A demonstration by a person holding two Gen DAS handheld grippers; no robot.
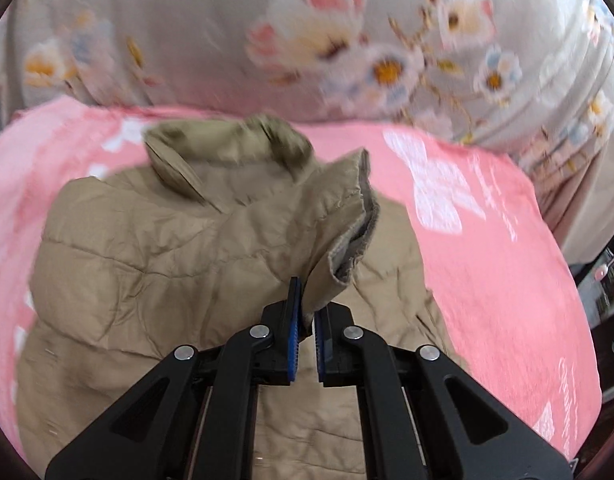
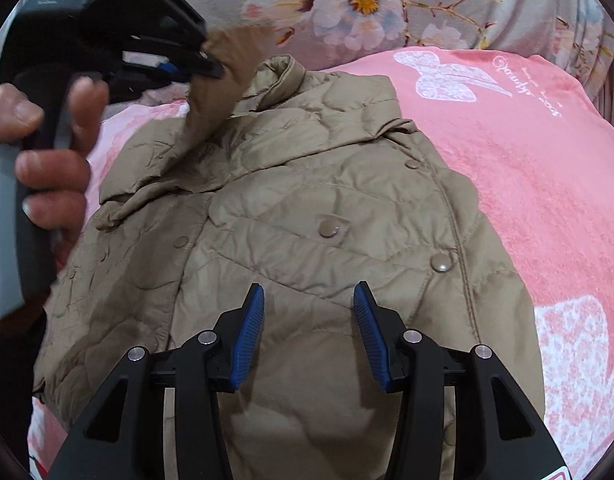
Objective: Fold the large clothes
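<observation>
A tan quilted jacket point(image 2: 307, 208) lies front-up on a pink blanket point(image 2: 539, 168), collar toward the far side. My left gripper point(image 1: 305, 308) is shut on the jacket's sleeve point(image 1: 339, 216) near its grey-lined cuff, holding it lifted above the body of the jacket point(image 1: 147, 264). In the right wrist view that same left gripper point(image 2: 211, 66) shows at upper left, held by a person's hand point(image 2: 47, 152), with tan cloth hanging from its tips. My right gripper point(image 2: 309, 308) hovers open over the lower front of the jacket, nothing between its fingers.
A grey flowered quilt point(image 1: 347, 40) is bunched up behind the blanket. The pink blanket carries white butterfly prints point(image 2: 447, 76) and spreads to the right of the jacket. Dark furniture point(image 1: 603, 300) shows past the blanket's right edge.
</observation>
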